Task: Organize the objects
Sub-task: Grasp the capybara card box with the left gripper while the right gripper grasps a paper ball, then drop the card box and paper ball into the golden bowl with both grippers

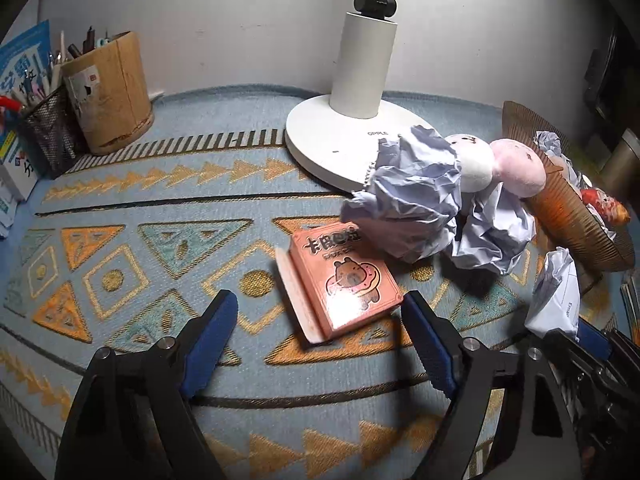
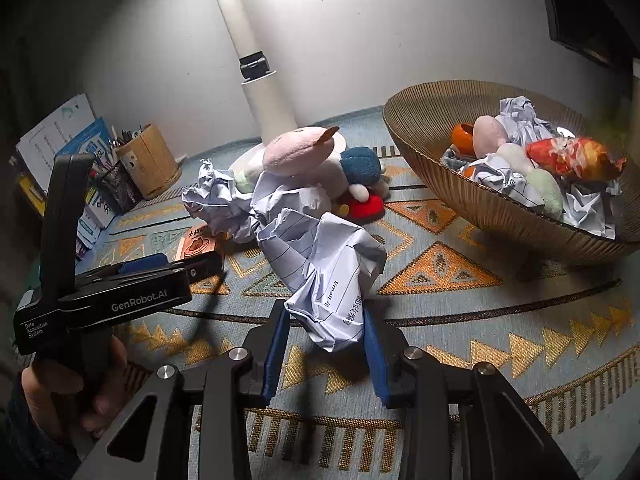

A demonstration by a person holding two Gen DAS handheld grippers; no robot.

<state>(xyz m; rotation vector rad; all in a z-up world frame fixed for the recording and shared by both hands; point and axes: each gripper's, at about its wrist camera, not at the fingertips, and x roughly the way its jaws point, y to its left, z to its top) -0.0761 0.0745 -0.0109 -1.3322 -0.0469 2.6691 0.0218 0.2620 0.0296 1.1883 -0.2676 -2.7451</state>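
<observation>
A crumpled sheet of lined paper sat pinched between the blue pads of the right gripper, whose tongs were closed narrowly onto its lower end, the rest of the wad rising forward above the patterned rug. Just beyond it lay more crumpled paper heaped against a pile of soft toys, among them a pink plush, a blue one and a red one. To the right stood a ribbed brown bowl, already holding paper wads, pale plush eggs and an orange-red packet. The left gripper hung with its tongs wide apart, gripping nothing, above a small pink box printed with a cartoon animal, which lay flat on the rug between the two pads without touching them. Behind the heap rose a white lamp base, and far left stood a cardboard pen holder beside a black mesh cup.
</observation>
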